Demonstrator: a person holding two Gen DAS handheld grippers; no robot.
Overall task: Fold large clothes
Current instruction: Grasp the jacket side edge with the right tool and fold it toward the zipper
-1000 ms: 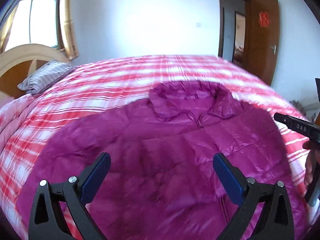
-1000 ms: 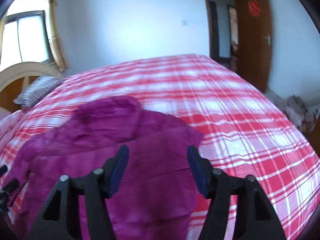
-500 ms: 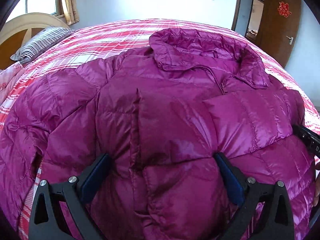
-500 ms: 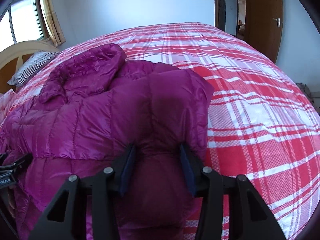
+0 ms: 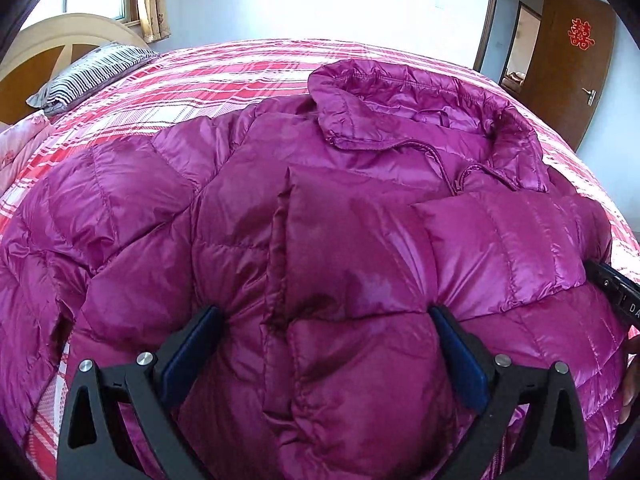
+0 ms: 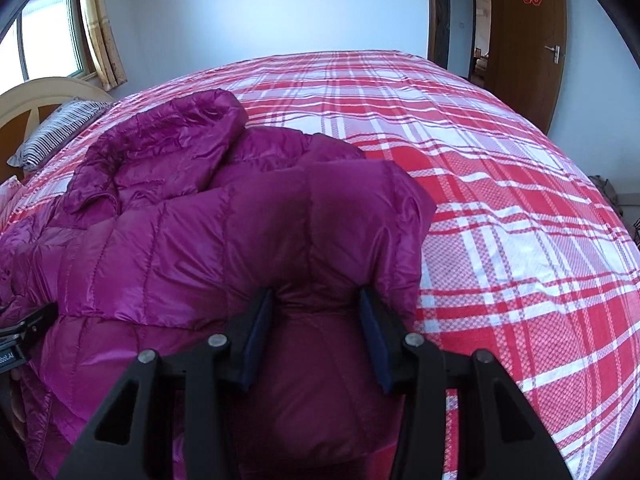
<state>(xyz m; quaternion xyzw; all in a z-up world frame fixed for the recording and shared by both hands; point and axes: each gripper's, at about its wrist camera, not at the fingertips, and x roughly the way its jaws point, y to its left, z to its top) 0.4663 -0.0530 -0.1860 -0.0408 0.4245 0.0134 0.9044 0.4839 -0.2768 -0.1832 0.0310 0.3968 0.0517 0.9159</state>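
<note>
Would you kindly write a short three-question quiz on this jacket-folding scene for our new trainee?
1. True or false: the magenta down jacket lies on a red plaid bedspread.
2. Which gripper's pads pinch a bunch of jacket more narrowly? A. left gripper B. right gripper
3. Fill in: beside the headboard lies a ______ pillow.

Key: 1 true; 2 B; 3 striped.
</note>
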